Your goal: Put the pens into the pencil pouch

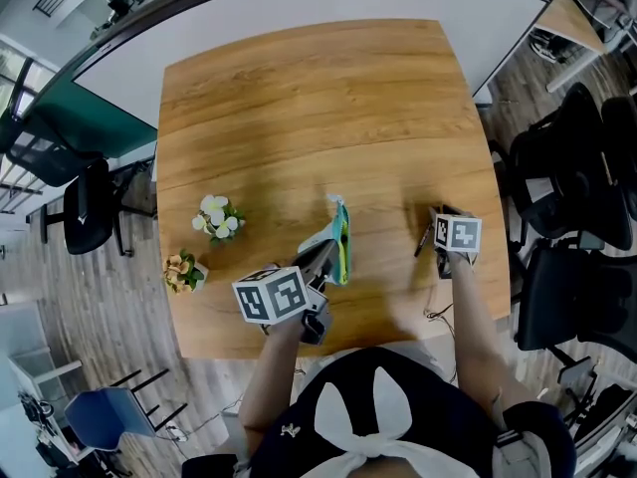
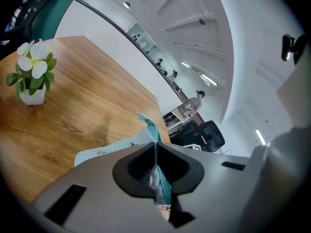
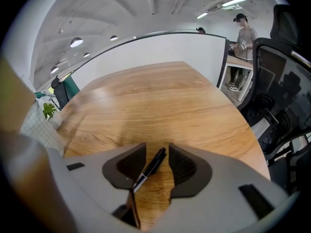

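One pen (image 3: 151, 167) lies slanted on the table (image 3: 146, 96) between the narrowly parted jaws of the right hand-held gripper (image 3: 157, 150), so squeezing may twist it free, while the left hand-held gripper (image 2: 155, 147) pinches the pouch (image 2: 111, 149) rim.

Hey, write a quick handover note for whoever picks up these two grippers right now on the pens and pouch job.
Left claw: shut on the pencil pouch, pinching its fabric near one end.
Right claw: open, jaws either side of a black pen lying on the table, to the right of the pouch; not gripped yet.
Done: pouch is in hand; its contents cannot be seen.
Left: close on the pen, lift it and slide it into the pouch. No other pen is in view.
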Demonstrator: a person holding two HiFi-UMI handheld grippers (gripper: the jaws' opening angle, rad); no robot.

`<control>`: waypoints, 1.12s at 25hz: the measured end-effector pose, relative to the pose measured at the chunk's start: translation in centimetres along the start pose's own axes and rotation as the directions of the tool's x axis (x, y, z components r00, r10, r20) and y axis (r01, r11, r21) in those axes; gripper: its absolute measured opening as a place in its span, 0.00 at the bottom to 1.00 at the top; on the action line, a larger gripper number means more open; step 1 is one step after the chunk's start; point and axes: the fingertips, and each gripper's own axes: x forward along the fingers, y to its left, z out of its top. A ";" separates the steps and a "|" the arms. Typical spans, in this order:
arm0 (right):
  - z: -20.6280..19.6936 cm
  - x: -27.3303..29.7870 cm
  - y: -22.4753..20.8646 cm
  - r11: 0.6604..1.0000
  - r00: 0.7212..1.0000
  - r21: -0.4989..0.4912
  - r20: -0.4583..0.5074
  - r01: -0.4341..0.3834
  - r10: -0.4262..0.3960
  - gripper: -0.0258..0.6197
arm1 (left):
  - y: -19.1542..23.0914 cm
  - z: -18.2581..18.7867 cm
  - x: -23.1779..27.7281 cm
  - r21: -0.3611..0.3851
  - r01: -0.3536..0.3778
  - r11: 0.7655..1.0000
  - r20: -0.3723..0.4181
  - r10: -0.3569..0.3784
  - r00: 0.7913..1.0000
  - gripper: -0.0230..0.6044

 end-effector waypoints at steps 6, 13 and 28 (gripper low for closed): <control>-0.9 0.7 -0.4 1.000 0.999 -0.002 -0.033 0.024 -0.024 0.23 | -0.2 -0.3 0.0 -0.002 0.003 1.000 -0.008 -0.003 1.000 0.09; -1.1 0.8 -0.6 1.000 0.999 -0.014 -0.046 0.024 -0.025 0.19 | 0.1 -0.3 -0.1 0.004 -0.006 1.000 -0.004 0.006 1.000 0.09; 1.0 -3.1 1.0 0.999 0.998 -0.022 0.033 -0.044 0.044 0.14 | 0.5 -0.3 -0.8 0.005 -0.030 1.000 0.013 0.030 0.999 0.09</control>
